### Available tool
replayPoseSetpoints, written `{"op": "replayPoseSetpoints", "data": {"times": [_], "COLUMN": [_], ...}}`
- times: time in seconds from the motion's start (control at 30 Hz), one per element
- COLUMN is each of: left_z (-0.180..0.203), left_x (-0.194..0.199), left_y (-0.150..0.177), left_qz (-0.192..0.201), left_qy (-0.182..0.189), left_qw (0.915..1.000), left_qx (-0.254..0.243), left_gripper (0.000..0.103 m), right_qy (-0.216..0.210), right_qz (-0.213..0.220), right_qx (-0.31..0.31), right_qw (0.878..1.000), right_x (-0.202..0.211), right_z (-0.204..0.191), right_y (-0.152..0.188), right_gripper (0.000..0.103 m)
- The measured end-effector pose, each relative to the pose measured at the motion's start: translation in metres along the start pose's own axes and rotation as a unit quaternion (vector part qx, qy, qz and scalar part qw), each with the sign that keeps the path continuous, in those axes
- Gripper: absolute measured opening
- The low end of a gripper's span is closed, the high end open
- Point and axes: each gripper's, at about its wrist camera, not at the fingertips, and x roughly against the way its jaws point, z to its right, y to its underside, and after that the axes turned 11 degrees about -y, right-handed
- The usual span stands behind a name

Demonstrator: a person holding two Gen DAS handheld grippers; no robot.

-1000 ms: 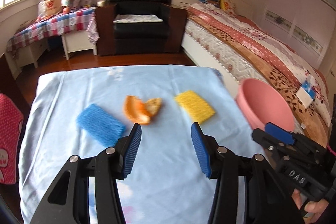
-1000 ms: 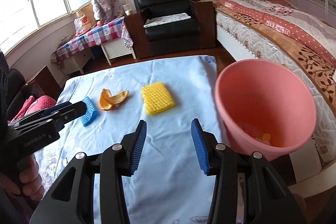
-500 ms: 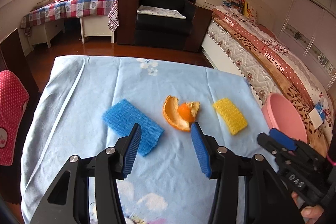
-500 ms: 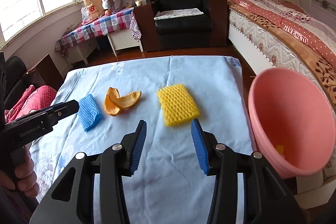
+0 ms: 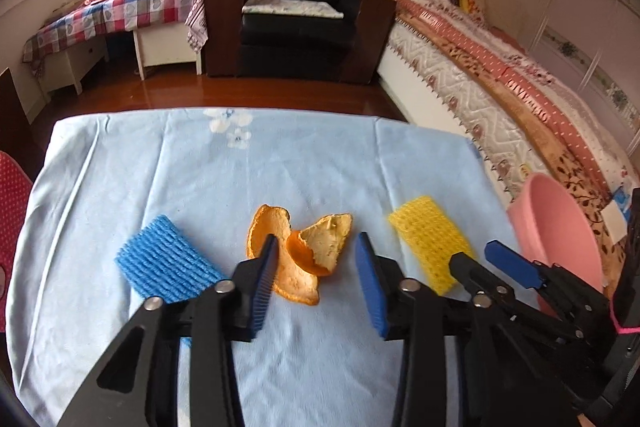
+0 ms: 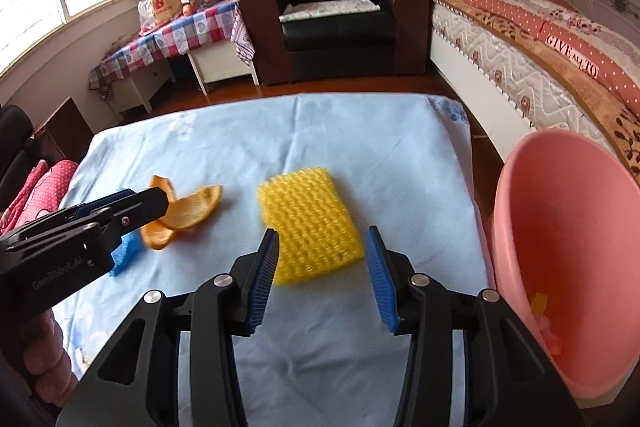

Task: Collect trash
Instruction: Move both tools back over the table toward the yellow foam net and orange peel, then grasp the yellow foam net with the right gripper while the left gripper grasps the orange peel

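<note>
Orange peel (image 5: 298, 259) lies mid-table on the light blue cloth (image 5: 280, 171), between a blue foam net (image 5: 168, 263) on its left and a yellow foam net (image 5: 430, 247) on its right. My left gripper (image 5: 316, 275) straddles the near part of the peel; its jaws are closing and the pads do not press on it. My right gripper (image 6: 320, 267) stands open around the near edge of the yellow foam net (image 6: 310, 223), not squeezing it. The right wrist view also shows the peel (image 6: 184, 211) and the left gripper's fingers (image 6: 120, 215).
A pink bin (image 6: 568, 259) stands off the table's right edge with scraps at its bottom. Beyond the table are a bed (image 5: 520, 95), a black armchair (image 5: 296, 23) and a checked-cloth bench (image 5: 112, 15). A red dotted cushion (image 6: 44, 183) sits left of the table.
Both grippers moved forward and down toward the table. The left one swung from beside the bin to straddle the peel and narrowed its jaws. The right one came around the yellow foam net.
</note>
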Motion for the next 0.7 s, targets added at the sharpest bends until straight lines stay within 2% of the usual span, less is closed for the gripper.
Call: {"op": "replayPoseSetpoints", "data": {"times": [0.1,0.17,0.33,0.37,0.47,0.53,0.7], "left_z": [0.004,0.006,0.005,0.005,0.004,0.002,-0.001], "left_x": [-0.012,-0.018,-0.020,-0.018,-0.013,-0.009,0.004], "left_y": [-0.002,-0.002,-0.002,-0.002,0.000,0.001,0.004], "left_qz": [-0.009,-0.013,-0.012,-0.010,-0.006,-0.003,0.006], "left_qy": [-0.014,-0.019,-0.024,-0.025,-0.024,-0.023,-0.019], "left_qw": [0.9999,0.9997,0.9996,0.9996,0.9997,0.9997,0.9997], "left_qx": [0.000,0.000,0.006,0.006,0.009,0.011,0.014], "left_gripper": [0.023,0.008,0.006,0.006,0.006,0.006,0.006], "right_qy": [-0.005,-0.009,-0.012,-0.012,-0.019,-0.019,-0.021], "right_qz": [-0.010,-0.016,-0.018,-0.017,-0.014,-0.013,0.001], "right_qx": [-0.005,-0.006,-0.001,-0.002,-0.006,-0.003,-0.006], "right_qw": [1.000,1.000,1.000,1.000,1.000,1.000,1.000], "right_x": [-0.010,-0.015,-0.023,-0.022,-0.021,-0.019,-0.005], "right_z": [0.005,0.006,0.003,0.003,0.002,0.001,0.000], "right_y": [-0.002,-0.003,-0.004,-0.004,-0.004,-0.003,0.001], "right_gripper": [0.045,0.045,0.045,0.043,0.024,0.020,0.018]}}
